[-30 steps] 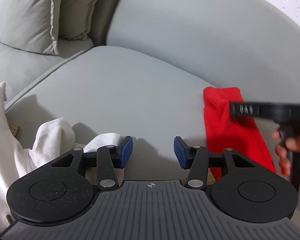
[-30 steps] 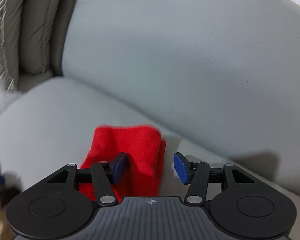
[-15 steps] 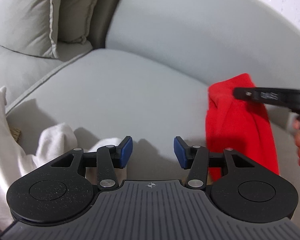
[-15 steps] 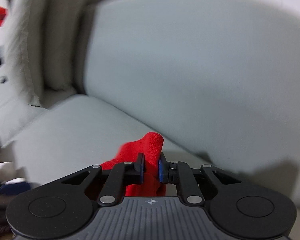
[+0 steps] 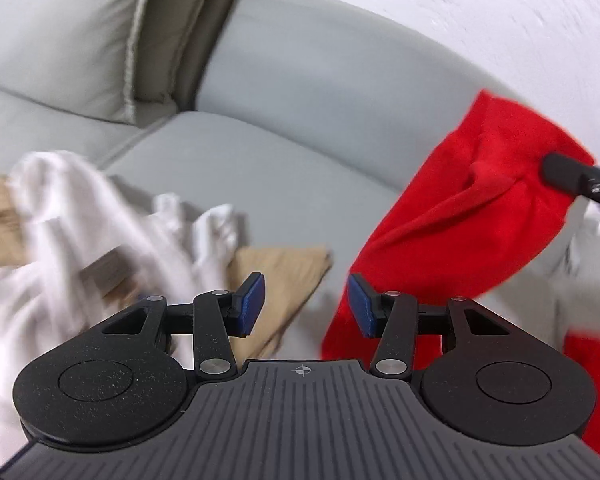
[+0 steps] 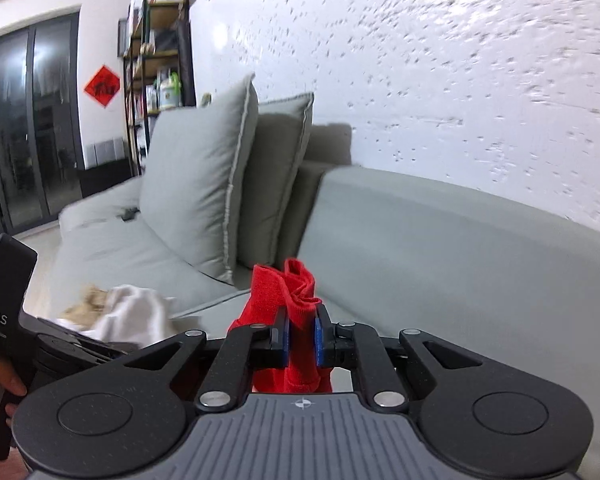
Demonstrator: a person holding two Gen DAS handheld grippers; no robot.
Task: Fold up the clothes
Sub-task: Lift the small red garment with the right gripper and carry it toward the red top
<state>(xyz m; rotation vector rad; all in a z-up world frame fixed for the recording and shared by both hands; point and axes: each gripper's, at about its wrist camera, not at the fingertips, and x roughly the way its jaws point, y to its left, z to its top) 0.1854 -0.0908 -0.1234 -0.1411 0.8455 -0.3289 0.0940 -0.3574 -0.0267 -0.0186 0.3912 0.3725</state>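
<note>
Red garment: the red garment [image 6: 296,312] is hanging in the air above the sofa seat [image 5: 260,176], bunched at its top where it is being pinched and trailing down past the left tongs in the left wrist view.
Right tongs: the right tongs [image 6: 301,338] have just been closing and are now pinching a fold of the red cloth between the blue pads.
Left tongs: the left tongs [image 5: 306,304] are standing spread with nothing between them, just beside the hanging lower part of the garment.
Handling: the cloth is looking soft, light and limp, so it is likely sagging and twisting under a single pinch; it is not fragile.
Where to hold: a second pinch at a free corner or hem of the hanging part is probably the way to spread it flat.
Other clothes: a white garment [image 5: 100,220] and a tan cloth [image 5: 284,276] are lying crumpled on the seat.
Surface: the grey sofa cushion is looking padded and slightly rounded.
Room: cushions [image 6: 204,192], a textured white wall [image 6: 440,72], shelving [image 6: 156,52] and dark glass doors [image 6: 24,120] are standing around.
</note>
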